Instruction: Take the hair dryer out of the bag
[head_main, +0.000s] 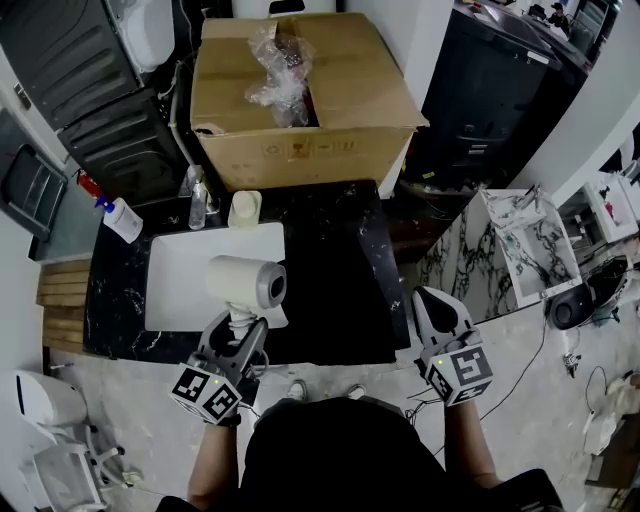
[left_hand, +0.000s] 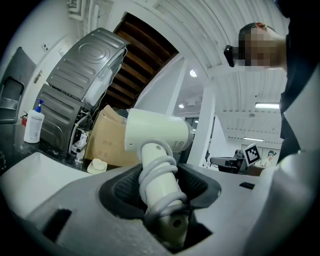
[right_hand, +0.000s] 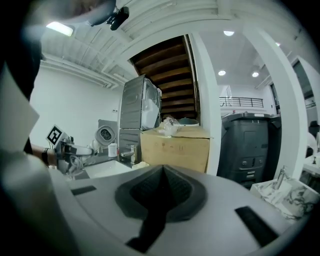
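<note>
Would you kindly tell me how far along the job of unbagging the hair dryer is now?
Done: the hair dryer is bare, no bag around it. In hand: the left hand-held gripper clamps its cord-wrapped handle; the right hand-held gripper is shut and empty. Left: seemingly nothing but setting it down.

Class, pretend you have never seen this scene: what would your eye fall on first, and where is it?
The white hair dryer, cord wound round its handle, stands gripped in the left claw over the white sink. Behind, a big cardboard box with a crumpled clear bag in its open top sits at the back of the black counter. The right claw, shut and empty, hangs right of it.
</note>
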